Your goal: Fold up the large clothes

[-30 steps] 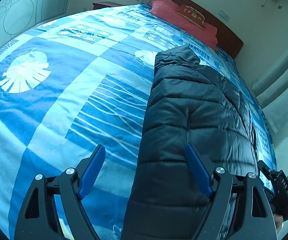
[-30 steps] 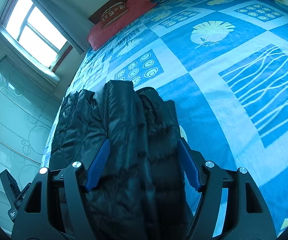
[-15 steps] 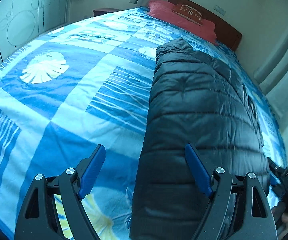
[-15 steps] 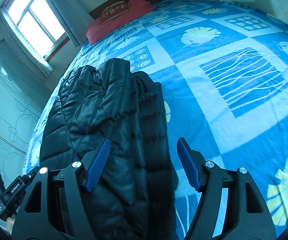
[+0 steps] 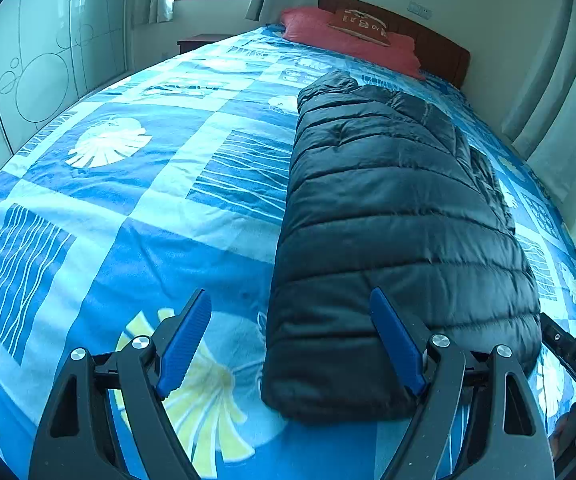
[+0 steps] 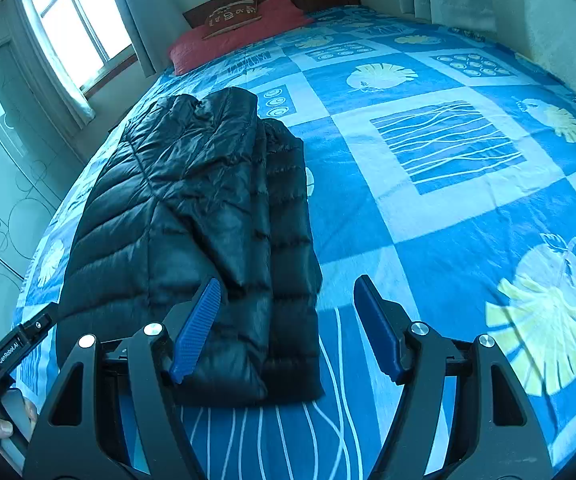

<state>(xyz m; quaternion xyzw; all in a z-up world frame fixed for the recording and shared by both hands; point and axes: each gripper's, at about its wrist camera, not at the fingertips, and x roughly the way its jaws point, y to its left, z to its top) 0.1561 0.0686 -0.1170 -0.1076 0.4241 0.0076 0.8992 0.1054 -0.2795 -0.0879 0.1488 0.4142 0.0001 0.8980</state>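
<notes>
Left wrist: the left claw [image 5: 289,336] hangs released over the foot edge of the bed [image 5: 136,200], where the folded puffer jacket [image 5: 391,232] lies. Right wrist: the right claw [image 6: 288,330] gapes empty; the jacket [image 6: 192,216] looks soft, slippery, best pinched at its near hem.

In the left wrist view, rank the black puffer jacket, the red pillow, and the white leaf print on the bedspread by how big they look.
Largest to smallest, as they appear:
1. black puffer jacket, by far
2. red pillow
3. white leaf print

The pillow lies farthest from the camera, so it looks smaller than it likely is; its lead over the leaf print is slim.
</notes>
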